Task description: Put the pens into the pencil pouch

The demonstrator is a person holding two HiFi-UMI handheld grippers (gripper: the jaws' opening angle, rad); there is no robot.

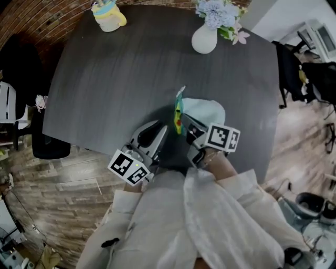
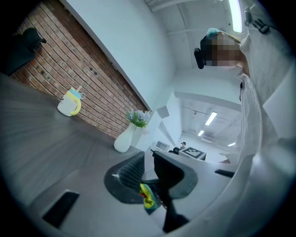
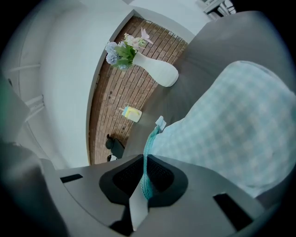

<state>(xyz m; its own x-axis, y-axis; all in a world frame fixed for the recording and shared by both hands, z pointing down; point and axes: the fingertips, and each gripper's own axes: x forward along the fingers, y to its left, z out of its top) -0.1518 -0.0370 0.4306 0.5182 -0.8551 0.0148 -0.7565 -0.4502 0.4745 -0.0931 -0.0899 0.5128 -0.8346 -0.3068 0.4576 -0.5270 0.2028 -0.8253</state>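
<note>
A light blue checked pencil pouch (image 1: 209,111) lies near the front edge of the dark table (image 1: 131,68). My right gripper (image 1: 188,125) is shut on the pouch's teal zipper edge (image 3: 149,152), and the pouch body (image 3: 231,134) spreads out to the right of the jaws (image 3: 144,173). A yellow, green and red pen (image 1: 179,114) stands upright just left of the pouch. My left gripper (image 1: 164,130) is closed on that pen (image 2: 148,196), which sits low between its jaws (image 2: 149,172). How many pens it holds I cannot tell.
A yellow cup (image 1: 107,14) stands at the table's far left. A white vase with flowers (image 1: 205,38) is at the far middle. Dark chairs (image 1: 294,68) stand on the wooden floor to the right. The person's white sleeves fill the bottom of the head view.
</note>
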